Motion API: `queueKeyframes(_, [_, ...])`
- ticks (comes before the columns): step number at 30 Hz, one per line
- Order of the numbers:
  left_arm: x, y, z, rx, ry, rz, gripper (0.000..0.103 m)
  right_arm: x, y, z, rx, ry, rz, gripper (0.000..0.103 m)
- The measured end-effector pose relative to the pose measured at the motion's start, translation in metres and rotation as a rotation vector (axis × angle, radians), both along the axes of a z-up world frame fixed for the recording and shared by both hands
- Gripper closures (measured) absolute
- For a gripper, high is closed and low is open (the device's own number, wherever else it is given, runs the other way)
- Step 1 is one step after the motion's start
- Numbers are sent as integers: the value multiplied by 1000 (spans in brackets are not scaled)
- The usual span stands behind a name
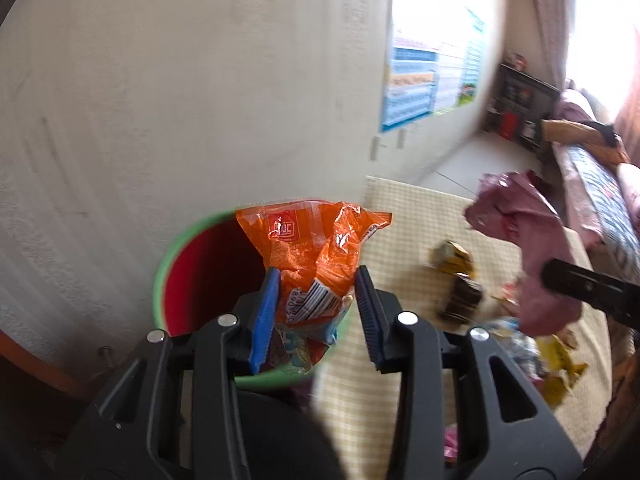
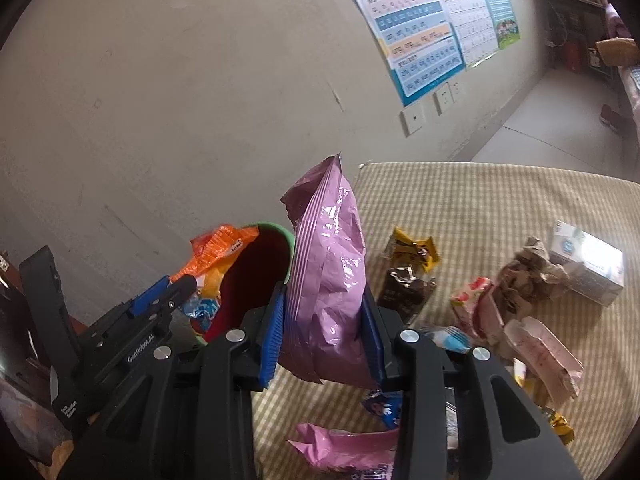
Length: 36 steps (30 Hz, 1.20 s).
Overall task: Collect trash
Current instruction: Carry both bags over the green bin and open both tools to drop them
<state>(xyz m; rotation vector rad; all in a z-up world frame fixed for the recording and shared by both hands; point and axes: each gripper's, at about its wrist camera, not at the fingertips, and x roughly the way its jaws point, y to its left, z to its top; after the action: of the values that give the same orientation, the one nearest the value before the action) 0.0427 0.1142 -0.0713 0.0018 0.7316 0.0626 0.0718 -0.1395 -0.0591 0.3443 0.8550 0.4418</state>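
Right gripper [image 2: 326, 334]: blue pads clamped on the lower part of a pink snack bag [image 2: 328, 276], which stands up beyond the fingertips and clear of the checked cloth [image 2: 500, 208]. The film crumples at the pinch. It looks empty, light, soft and slick. A grip low across the gathered film seems safest; a hold on a loose edge could slide.

Left gripper [image 1: 316, 316]: fingers part-spread, with an orange wrapper [image 1: 312, 248] between them. The left pad looks to touch it; the right pad may stand just off it, so a firm hold is not certain. The wrapper sits over the mouth of the green-rimmed red bin [image 1: 188, 276], just ahead of the tips.

Right of the fingers, more wrappers [image 2: 408, 280] and a small white box [image 2: 588, 268] lie on the cloth.
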Motion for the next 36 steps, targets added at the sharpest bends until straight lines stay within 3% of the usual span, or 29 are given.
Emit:
queueKeyframes(7, [19, 67, -7, 6, 47, 160, 66, 32, 71, -7, 34, 31, 137, 68])
queueKeyframes(16, [38, 95, -26, -63, 111, 160, 66, 70, 140, -37, 30, 119, 198, 65])
queueKeyframes(19, [41, 97, -29, -69, 118, 171, 63, 77, 147, -44, 30, 130, 198, 59])
queueKeyframes(23, [40, 100, -33, -72, 115, 182, 42, 76, 149, -48, 33, 121, 181, 41])
queueKeyframes(31, [33, 92, -29, -33, 109, 173, 37, 65, 125, -32, 51, 101, 152, 40])
queueKeyframes(36, [24, 74, -19, -52, 85, 124, 37, 43, 94, -13, -19, 34, 153, 38])
